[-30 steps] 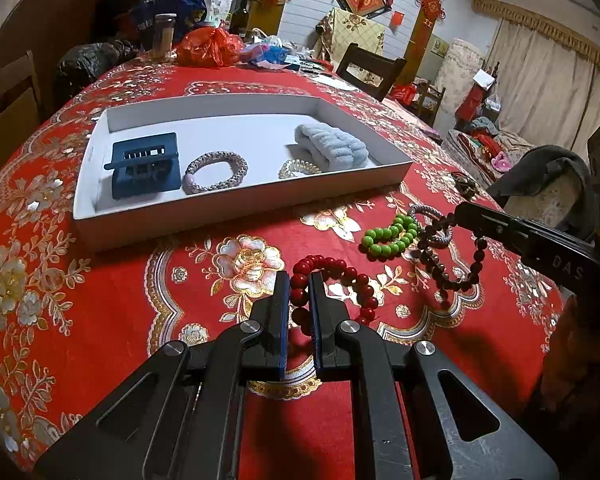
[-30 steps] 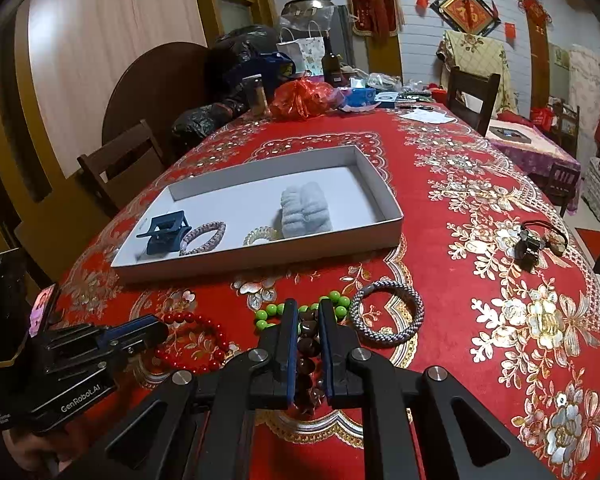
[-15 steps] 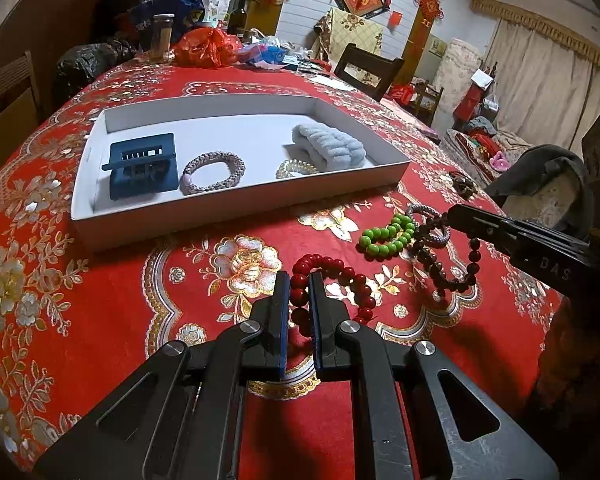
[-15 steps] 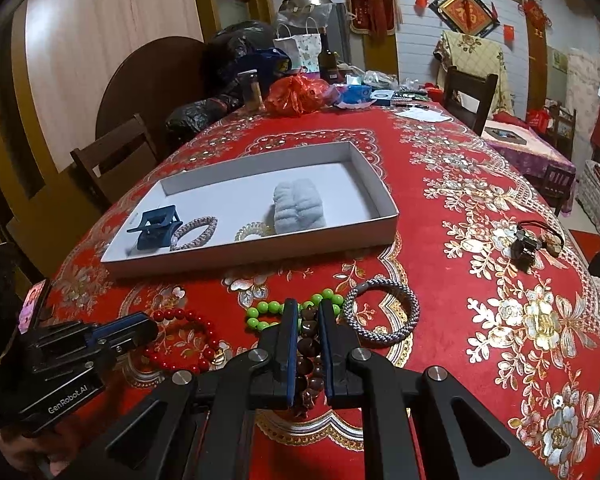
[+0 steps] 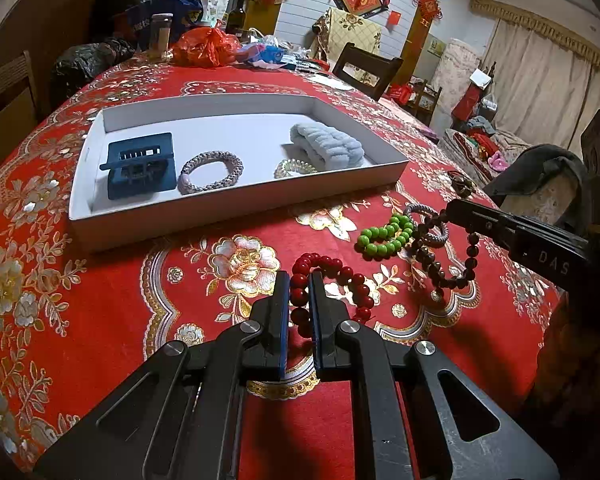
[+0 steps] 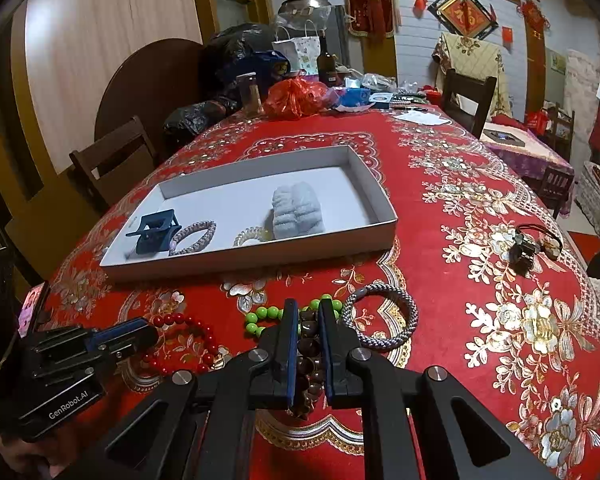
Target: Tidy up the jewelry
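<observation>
My left gripper [image 5: 299, 280] is shut on one side of a red bead bracelet [image 5: 342, 274]; the rest of the loop lies on the red tablecloth. To its right, my right gripper [image 5: 450, 212] is shut on a dark brown bead bracelet [image 5: 446, 276], whose loop droops from the fingertips. In the right wrist view the brown beads [image 6: 309, 344] sit between the pads of the right gripper [image 6: 309, 308], with the left gripper [image 6: 150, 332] and the red bracelet [image 6: 188, 338] at lower left. A green bead bracelet [image 5: 382, 236] and a grey braided bracelet [image 6: 384, 320] lie loose nearby.
A white tray [image 5: 220, 216] beyond the bracelets holds a blue hair claw [image 5: 140, 164], a grey braided bracelet [image 5: 212, 170], a gold coil [image 5: 296, 168] and a pale blue scrunchie [image 5: 328, 146]. A dark hair tie with charms [image 6: 534, 244] lies at the right. Bags and bottles crowd the far end.
</observation>
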`<state>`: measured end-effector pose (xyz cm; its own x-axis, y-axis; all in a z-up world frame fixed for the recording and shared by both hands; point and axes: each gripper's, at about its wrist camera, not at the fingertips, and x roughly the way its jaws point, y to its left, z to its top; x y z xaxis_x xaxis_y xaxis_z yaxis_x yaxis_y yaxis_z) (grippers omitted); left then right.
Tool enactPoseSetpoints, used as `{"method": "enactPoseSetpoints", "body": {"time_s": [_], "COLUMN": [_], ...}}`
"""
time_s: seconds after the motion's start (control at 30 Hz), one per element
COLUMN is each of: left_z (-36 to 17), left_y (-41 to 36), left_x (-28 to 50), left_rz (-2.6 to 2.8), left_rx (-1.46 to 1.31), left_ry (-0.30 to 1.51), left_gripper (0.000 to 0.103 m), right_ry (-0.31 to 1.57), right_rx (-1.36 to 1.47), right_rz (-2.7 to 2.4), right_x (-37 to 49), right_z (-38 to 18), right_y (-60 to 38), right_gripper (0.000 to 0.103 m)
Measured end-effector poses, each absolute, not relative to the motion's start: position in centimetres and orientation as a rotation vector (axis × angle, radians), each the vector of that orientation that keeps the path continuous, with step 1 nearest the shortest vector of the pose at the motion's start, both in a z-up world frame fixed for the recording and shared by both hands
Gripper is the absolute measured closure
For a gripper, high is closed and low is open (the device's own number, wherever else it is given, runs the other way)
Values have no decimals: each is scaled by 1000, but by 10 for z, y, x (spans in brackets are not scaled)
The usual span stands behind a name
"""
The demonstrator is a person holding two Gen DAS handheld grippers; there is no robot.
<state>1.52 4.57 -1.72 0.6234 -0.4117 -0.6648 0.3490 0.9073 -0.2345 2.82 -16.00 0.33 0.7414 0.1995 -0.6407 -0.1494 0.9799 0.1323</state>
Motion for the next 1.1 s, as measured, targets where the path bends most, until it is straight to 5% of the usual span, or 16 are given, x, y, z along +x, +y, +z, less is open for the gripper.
{"method": "enactPoseSetpoints", "body": {"time_s": [1.1], "left_z": [-18], "left_y": [44], "left_x": [15], "left_rz": [-439], "left_rx": [-85], "left_ry": [785], "left_gripper": [95], "right_ry": [712], "right_rx": [70], "right_rz": [193], "right_x": [29], "right_z": [2], "right_y": [-159], "right_gripper": [94]}}
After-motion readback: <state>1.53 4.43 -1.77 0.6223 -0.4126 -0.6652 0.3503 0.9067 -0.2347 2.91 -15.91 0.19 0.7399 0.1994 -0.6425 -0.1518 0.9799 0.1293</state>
